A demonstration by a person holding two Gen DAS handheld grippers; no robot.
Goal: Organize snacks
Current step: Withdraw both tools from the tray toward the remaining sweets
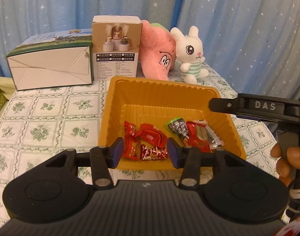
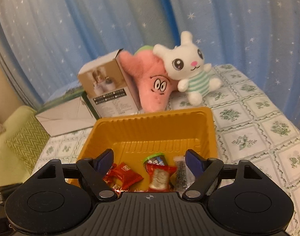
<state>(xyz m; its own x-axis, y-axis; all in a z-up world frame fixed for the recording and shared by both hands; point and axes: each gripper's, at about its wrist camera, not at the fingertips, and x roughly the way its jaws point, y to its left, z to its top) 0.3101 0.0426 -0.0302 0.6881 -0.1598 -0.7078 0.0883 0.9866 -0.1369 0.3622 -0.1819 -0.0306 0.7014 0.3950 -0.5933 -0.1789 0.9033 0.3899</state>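
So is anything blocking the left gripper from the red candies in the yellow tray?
No, nothing visible does. The left gripper hangs open right above the red candies in the yellow tray.

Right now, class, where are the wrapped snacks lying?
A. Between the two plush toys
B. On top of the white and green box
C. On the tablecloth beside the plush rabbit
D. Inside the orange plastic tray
D: the red-wrapped snacks and the green-capped packet lie on the floor of the orange plastic tray, not on the tablecloth, the box or among the toys.
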